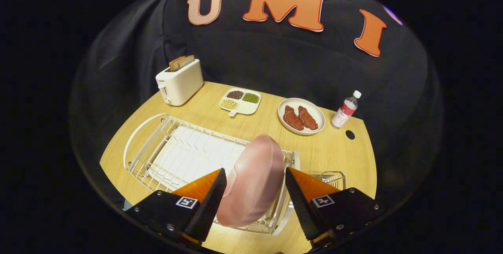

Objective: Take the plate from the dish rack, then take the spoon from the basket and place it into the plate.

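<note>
Starting at the toaster (180, 82) with its bread slices at the far left of the bench (338, 155), nothing there is in harm's way, nor is the little divided dish of beans (240, 101) beside it. Nearer me sits the white wire dish rack (177, 155), and that is where trouble could come: the pink plate (253, 181) stands on edge at the rack's near right end, leaning a bit, and it looks smooth and curved. If the fingers close on its rounded face instead of its rim, I reckon it could slip out, knock against the wires or tip flat into the rack. A sideways pull might also drag the light rack across the wood. The hand-held gripper (255, 197) has its fingers spread wide, one on either side of the plate; the left one sits very close to the plate's edge, though whether it touches I cannot tell, while the right one stands clear, so nothing is pinched yet. Just right of the plate, a small wire basket (334, 177) peeks out beyond the right finger; I cannot make out a spoon in it. Further back right, the plate of meat (301, 115) and the bottle (346, 109) stand well apart from all this.
</note>
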